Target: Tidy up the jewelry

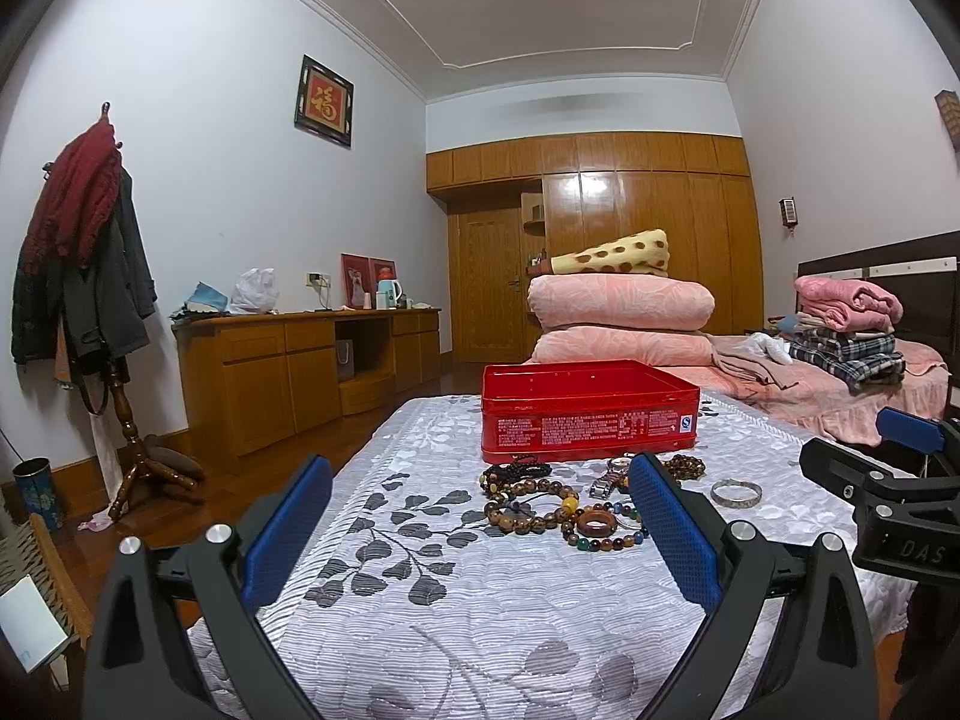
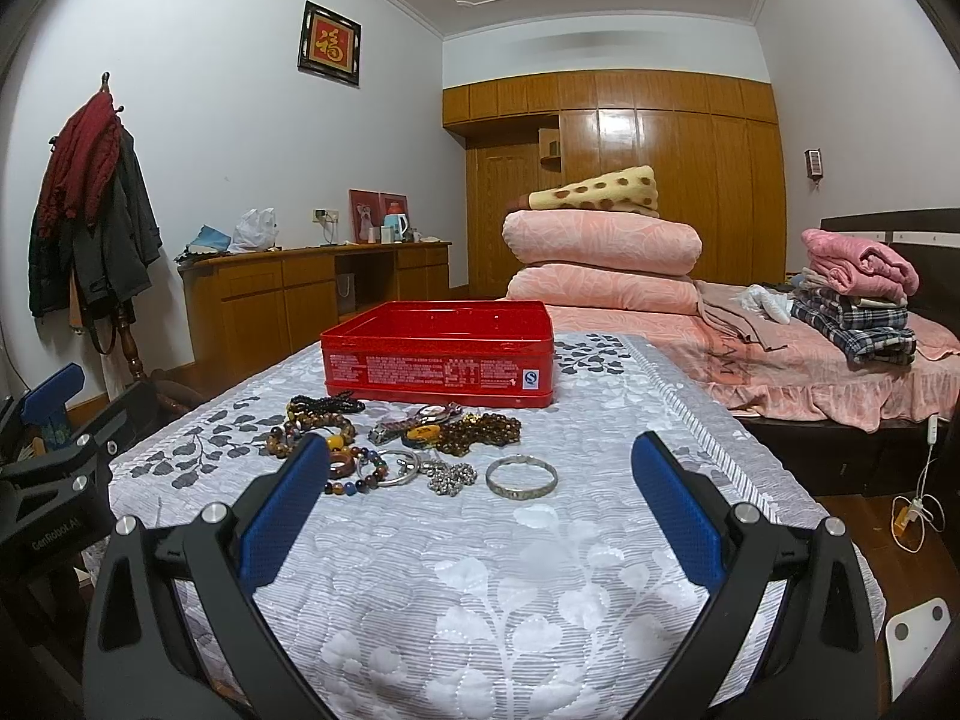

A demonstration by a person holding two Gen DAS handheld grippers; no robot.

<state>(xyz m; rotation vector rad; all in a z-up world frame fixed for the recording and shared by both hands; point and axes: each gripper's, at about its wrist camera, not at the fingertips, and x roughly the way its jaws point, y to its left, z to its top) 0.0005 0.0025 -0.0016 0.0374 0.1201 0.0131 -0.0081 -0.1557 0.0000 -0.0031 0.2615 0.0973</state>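
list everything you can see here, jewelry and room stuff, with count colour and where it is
red tin: 1, red, open, on the quilt behind the jewelry
silver bangle: 1, silver, apart at the pile's right edge
beaded bracelets: several, brown and multicolour, heaped in front of the tin
wristwatch: 1, silver, mid pile
silver chain: 1, silver, left of the bangle
quilt: 1, grey-white leaf print, under everything
folded bedding: stack, pink with a spotted yellow piece on top, on the bed behind
coat rack: 1, red and dark clothes, left wall
left gripper: blue pads, open
right gripper: blue pads, open
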